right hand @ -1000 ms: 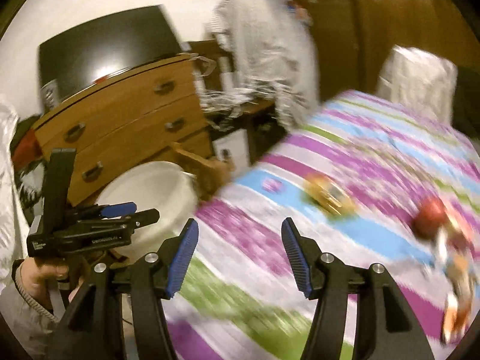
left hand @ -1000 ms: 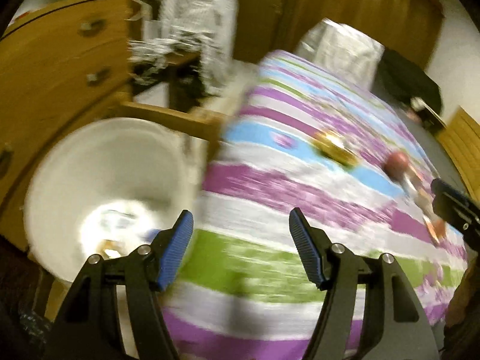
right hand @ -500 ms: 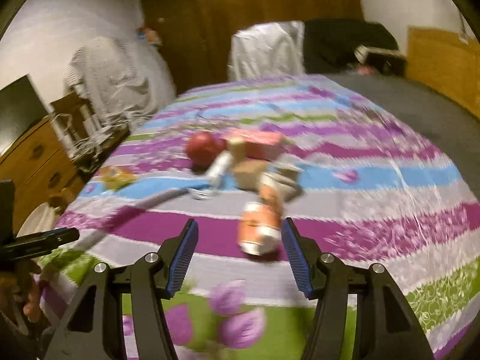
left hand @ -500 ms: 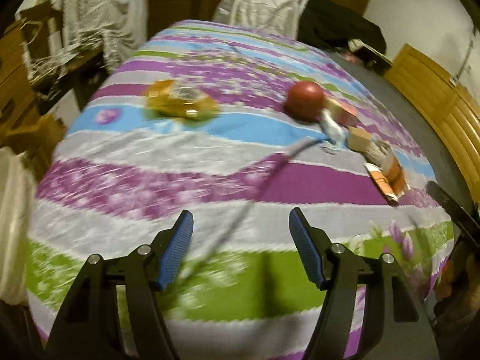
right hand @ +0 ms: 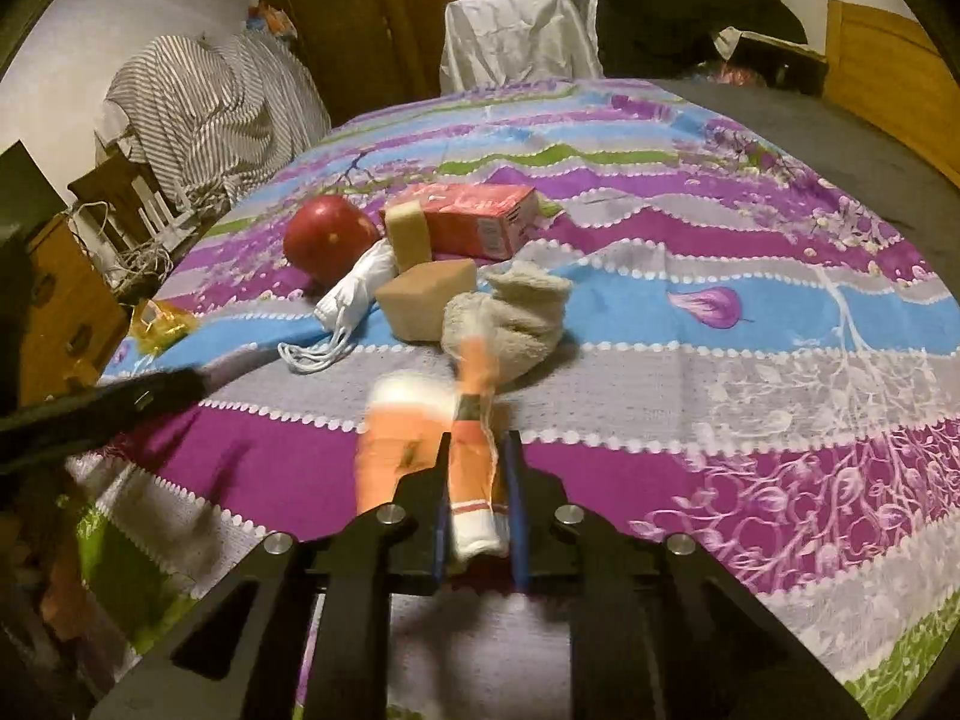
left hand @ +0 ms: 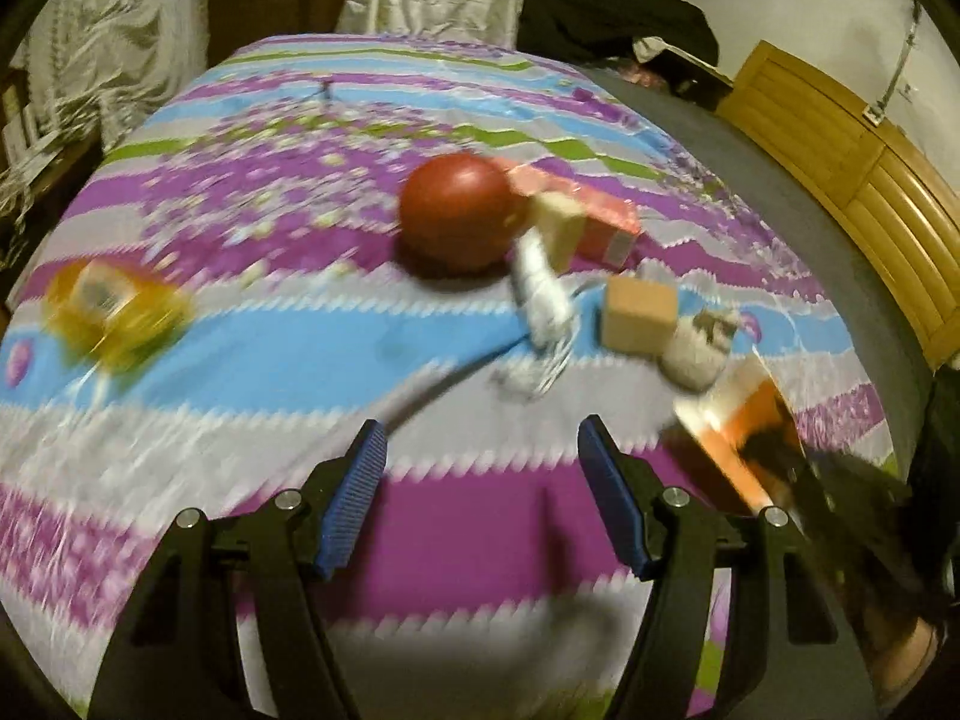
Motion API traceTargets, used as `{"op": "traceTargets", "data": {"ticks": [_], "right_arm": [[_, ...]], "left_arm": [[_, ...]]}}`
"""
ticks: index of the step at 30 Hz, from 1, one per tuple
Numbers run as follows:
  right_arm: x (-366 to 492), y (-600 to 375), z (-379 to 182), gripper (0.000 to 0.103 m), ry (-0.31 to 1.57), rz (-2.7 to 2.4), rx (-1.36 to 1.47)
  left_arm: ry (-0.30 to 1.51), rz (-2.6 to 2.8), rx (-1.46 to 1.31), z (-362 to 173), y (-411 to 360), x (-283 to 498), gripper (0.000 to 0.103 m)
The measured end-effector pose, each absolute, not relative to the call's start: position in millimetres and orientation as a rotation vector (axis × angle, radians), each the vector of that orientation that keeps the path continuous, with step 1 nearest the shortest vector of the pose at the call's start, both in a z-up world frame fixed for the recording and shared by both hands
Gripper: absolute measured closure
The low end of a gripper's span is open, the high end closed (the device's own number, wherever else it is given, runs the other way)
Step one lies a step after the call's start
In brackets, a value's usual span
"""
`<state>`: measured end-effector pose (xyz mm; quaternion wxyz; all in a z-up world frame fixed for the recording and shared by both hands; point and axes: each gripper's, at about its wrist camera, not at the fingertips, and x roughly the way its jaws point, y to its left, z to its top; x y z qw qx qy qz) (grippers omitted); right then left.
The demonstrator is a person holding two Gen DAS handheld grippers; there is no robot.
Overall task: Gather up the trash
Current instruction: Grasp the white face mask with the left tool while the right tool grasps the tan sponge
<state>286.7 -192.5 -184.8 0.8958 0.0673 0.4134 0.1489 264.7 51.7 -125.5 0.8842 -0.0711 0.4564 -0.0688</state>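
Note:
On the striped bed cover lie a red ball (right hand: 327, 237), a pink carton (right hand: 474, 219), two tan sponge blocks (right hand: 429, 300), a white face mask (right hand: 354, 294), a beige sock (right hand: 519, 312) and a yellow wrapper (left hand: 114, 312). My right gripper (right hand: 477, 492) is shut on an orange and white packet (right hand: 471, 450), which also shows in the left wrist view (left hand: 741, 420). My left gripper (left hand: 483, 498) is open and empty, above the cover in front of the mask (left hand: 540, 300).
A wooden dresser (right hand: 54, 312) stands left of the bed, with striped cloth (right hand: 204, 114) on a chair behind it. A wooden headboard (left hand: 852, 180) runs along the right. Dark clothes (right hand: 690, 18) lie at the bed's far end.
Both grippers swung right from the white bin and dresser to the pile on the bed. The right gripper, open before, has closed on the orange packet.

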Motion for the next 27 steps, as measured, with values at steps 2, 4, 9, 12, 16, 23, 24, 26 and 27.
{"op": "traceTargets", "data": {"ticks": [2,4,9,12,16,23,24,26,27], "right_arm": [[284.6,-204.5,-186.5,0.087,0.854,0.309,0.167],[284.1,-213.6,-190.1,0.087,0.857,0.313,0.195],[285.6,-220.6,-199.4,0.087,0.865,0.330,0.254],[284.8,-220.2,-200.6,0.087,0.861,0.331,0.254],[283.2,-218.9,-200.4,0.087,0.856,0.329,0.257],[275.3,-221.6,-198.4,0.087,0.852,0.336,0.250],[273.7,-220.0,-197.4,0.087,0.857,0.343,0.240],[269.2,-220.2,-192.3,0.082,0.852,0.351,0.210],[266.1,-220.8,-187.9,0.069,0.841,0.349,0.189]], "left_arm": [[0.960,-0.172,-0.118,-130.1,37.5,279.9,0.047],[0.974,-0.202,-0.094,-135.5,24.7,295.2,0.051],[1.003,-0.189,-0.056,-149.4,9.7,328.0,0.065],[1.016,-0.176,-0.066,-156.5,10.0,335.9,0.083],[0.997,-0.189,-0.067,-148.2,10.6,320.9,0.085],[1.064,-0.278,-0.070,-135.3,23.7,250.3,0.084],[1.086,-0.297,-0.068,-138.2,25.1,238.6,0.082],[1.093,-0.296,-0.057,-140.0,26.5,224.6,0.079],[1.090,-0.295,-0.058,-139.6,28.3,221.0,0.072]]}}
